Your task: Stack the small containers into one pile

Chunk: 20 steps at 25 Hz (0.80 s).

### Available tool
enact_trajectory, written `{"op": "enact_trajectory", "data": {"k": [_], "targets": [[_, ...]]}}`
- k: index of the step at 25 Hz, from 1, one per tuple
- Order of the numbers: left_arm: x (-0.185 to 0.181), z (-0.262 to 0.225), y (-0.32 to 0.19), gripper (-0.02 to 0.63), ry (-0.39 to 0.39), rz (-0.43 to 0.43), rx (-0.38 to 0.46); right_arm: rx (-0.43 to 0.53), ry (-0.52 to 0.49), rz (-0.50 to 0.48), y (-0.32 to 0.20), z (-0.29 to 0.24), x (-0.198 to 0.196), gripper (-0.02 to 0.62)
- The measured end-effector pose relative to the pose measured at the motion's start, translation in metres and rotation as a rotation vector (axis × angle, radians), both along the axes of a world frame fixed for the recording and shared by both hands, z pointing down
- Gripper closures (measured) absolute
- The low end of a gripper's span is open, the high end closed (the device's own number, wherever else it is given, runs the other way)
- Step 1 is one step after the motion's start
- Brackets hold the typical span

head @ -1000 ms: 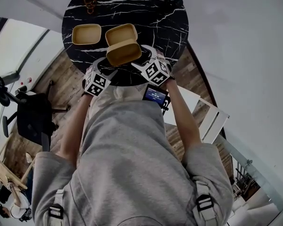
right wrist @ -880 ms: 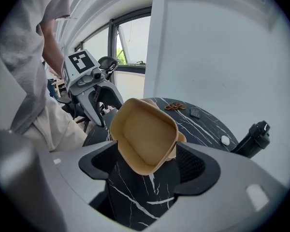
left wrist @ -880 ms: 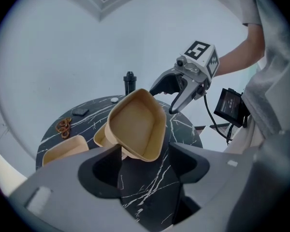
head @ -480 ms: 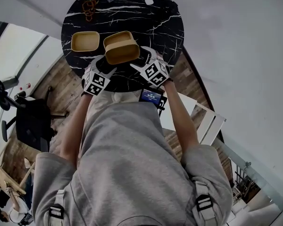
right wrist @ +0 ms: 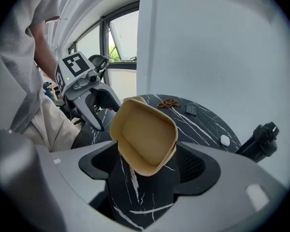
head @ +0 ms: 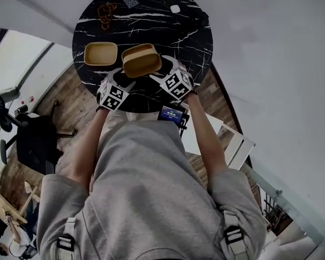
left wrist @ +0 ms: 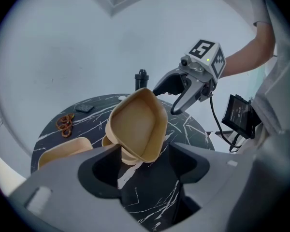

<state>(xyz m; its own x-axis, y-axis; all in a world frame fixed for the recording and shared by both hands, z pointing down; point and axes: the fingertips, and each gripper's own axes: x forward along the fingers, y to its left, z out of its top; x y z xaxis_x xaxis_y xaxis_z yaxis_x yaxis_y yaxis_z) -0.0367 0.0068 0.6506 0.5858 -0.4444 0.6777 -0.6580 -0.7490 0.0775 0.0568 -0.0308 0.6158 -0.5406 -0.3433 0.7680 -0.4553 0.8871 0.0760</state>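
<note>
Fingers of the left gripper (left wrist: 144, 153) and the right gripper (right wrist: 146, 158) both clasp the tan container (head: 142, 63), tilted just above a lower container (head: 136, 49) on the desk (head: 168, 28). It looks light, thin-walled and crushable, so I'd grip its rim gently. Its walls hide the exact contact.

The held container (head: 142, 64), carried between the left gripper (head: 122, 77) and the right gripper (head: 164, 69), is now farther in over the desk (head: 176, 31) than a second ago. It has moved across the second container (head: 136, 48), which was in full view beyond it and now shows only its far rim. Both grippers have travelled forward with it.
</note>
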Motion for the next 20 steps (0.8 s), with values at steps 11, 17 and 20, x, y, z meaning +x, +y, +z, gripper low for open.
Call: {"op": "enact_trajectory", "data": {"k": [11,17,20], "targets": [[-0.006,0.02,-0.014,0.302,0.015,-0.006,-0.075,-0.068,0.052,-0.007,-0.026,0.028,-0.009,0.204],[-0.011,0.026,-0.016,0.302,0.03,-0.013,-0.11,-0.126,0.089,-0.015,-0.029,0.05,-0.013,0.202],[-0.012,0.029,-0.015,0.302,0.028,-0.015,-0.121,-0.146,0.098,-0.016,-0.027,0.057,-0.014,0.202]]}}
